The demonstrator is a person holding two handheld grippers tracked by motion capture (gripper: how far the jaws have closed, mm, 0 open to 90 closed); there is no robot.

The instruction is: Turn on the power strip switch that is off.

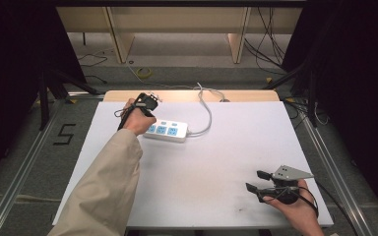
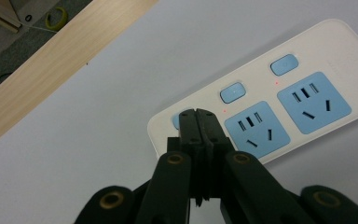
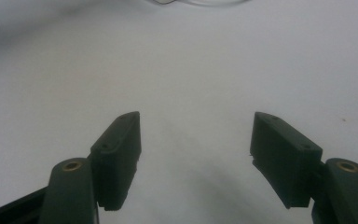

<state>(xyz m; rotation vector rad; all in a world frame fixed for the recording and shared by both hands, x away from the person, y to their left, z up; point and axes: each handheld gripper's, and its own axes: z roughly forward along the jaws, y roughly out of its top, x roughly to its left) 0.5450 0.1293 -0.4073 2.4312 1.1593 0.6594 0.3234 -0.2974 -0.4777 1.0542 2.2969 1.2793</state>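
A white power strip [image 1: 166, 131] with blue sockets and blue rocker switches lies at the back left of the white table [image 1: 216, 162]. In the left gripper view my left gripper [image 2: 197, 114] is shut, with nothing between its jaws. Its tips sit on the strip's [image 2: 261, 93] end switch [image 2: 176, 122] and hide most of it. Whether they press it I cannot tell. The middle switch [image 2: 233, 92] and the far switch [image 2: 285, 64] are uncovered, each with a small red dot beside it. My right gripper [image 1: 254, 180] rests open near the front right edge, its jaws [image 3: 196, 135] wide apart over bare table.
The strip's white cable [image 1: 204, 110] loops back over the table's wooden far edge [image 1: 187, 95]. Metal frame rails run along both sides of the table. A yellow tape roll [image 1: 144, 72] and loose cables lie on the floor beyond.
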